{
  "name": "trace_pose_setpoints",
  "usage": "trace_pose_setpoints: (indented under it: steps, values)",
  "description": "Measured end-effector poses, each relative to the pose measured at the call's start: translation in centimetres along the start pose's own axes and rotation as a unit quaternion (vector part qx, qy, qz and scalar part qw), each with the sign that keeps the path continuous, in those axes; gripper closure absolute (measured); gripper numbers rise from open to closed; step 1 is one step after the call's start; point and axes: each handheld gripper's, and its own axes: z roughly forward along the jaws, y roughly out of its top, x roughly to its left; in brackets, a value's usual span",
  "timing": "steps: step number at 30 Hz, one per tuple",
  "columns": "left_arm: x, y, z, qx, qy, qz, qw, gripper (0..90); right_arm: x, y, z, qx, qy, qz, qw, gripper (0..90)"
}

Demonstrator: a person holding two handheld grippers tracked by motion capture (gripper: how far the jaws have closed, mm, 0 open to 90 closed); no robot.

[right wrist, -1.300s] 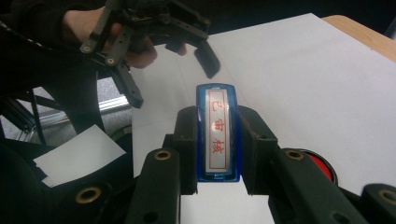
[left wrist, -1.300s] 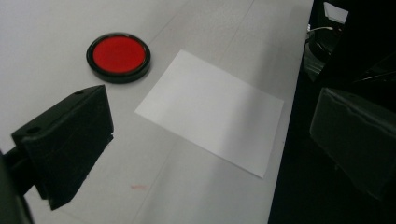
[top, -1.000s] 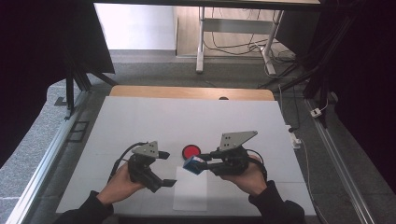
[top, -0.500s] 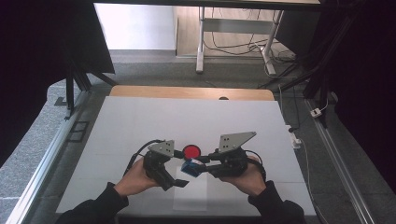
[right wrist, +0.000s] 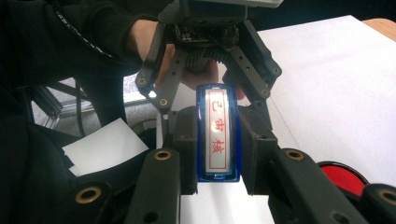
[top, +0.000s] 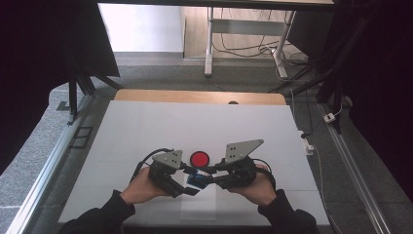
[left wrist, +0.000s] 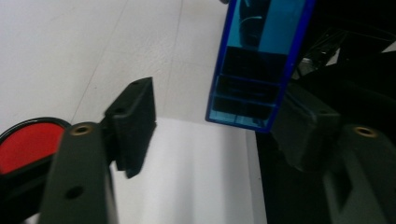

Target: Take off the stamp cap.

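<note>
Stamp [right wrist: 218, 135] clamped in right claw [right wrist: 218, 154], facing left claw [right wrist: 210, 100].

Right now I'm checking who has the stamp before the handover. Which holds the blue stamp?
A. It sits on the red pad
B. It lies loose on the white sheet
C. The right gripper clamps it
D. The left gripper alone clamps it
C: in the right gripper view the right gripper has both pads pressed on the sides of the blue stamp.

Blue stamp block [right wrist: 218, 140] with red characters, held above the table.
</note>
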Motion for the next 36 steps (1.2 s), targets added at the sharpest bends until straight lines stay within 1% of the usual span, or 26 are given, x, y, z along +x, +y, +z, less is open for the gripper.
trace_pose_setpoints:
  steps: [2,4,6,8,12,14,15,17,26,29,31,33,34,35,36]
  values:
    - [-0.02,-0.04,-0.05,0.002,-0.005,0.006,1.0,44.1,0.04,0.03,-0.01,0.004,0.002,0.0,1.0,71.1]
    - [-0.05,-0.09,-0.04,0.001,-0.011,0.007,0.9999,50.0,0.06,0.05,0.02,0.004,0.005,-0.001,1.0,71.1]
    - [-0.06,-0.12,-0.05,0.0,-0.015,0.01,0.9998,51.3,0.07,0.04,0.04,0.004,0.006,-0.001,1.0,71.1]
    - [-0.03,-0.15,-0.11,-0.002,-0.02,0.013,0.9997,54.9,0.08,0.04,0.05,0.005,0.008,-0.002,0.9999,71.1]
    - [-0.08,-0.2,-0.17,-0.005,-0.024,0.015,0.9996,58.2,0.08,0.02,0.07,0.004,0.009,-0.002,0.9999,71.0]
    - [-0.09,-0.21,-0.19,-0.006,-0.026,0.016,0.9995,61.8,0.08,0.04,0.02,0.004,0.01,-0.001,0.9999,71.1]
    - [-0.1,-0.21,-0.2,-0.007,-0.026,0.016,0.9995,61.8,0.08,0.04,0.02,0.004,0.01,-0.001,0.9999,71.1]
    - [-0.12,-0.22,-0.26,-0.011,-0.032,0.018,0.9993,66.3,0.1,0.03,0.01,0.001,0.01,-0.001,0.9999,71.1]
    - [0.08,-0.38,-0.33,-0.02,-0.048,0.013,0.9986,68.2,0.13,0.04,-0.01,-0.001,0.013,0.0,0.9999,71.1]
    - [0.14,-0.38,-0.34,-0.019,-0.052,0.007,0.9984,68.6,0.1,0.0,-0.02,-0.004,0.015,0.003,0.9999,71.1]
    - [0.19,-0.29,-0.35,-0.013,-0.054,-0.004,0.9985,68.7,0.08,-0.03,0.01,-0.004,0.015,0.004,0.9999,71.1]
    - [0.28,-0.25,-0.38,-0.012,-0.055,-0.014,0.9983,68.8,0.09,-0.04,-0.03,-0.005,0.01,0.001,0.9999,71.1]
    - [0.38,-0.23,-0.39,-0.013,-0.058,-0.022,0.998,68.8,0.09,-0.04,-0.03,-0.005,0.01,0.001,0.9999,71.1]
    - [0.42,-0.21,-0.4,-0.012,-0.058,-0.029,0.9978,68.8,0.22,0.02,-0.06,-0.005,0.002,-0.006,1.0,71.1]
    - [0.42,-0.21,-0.41,-0.012,-0.059,-0.028,0.9978,68.8,0.22,0.02,-0.06,-0.005,0.002,-0.006,1.0,71.1]
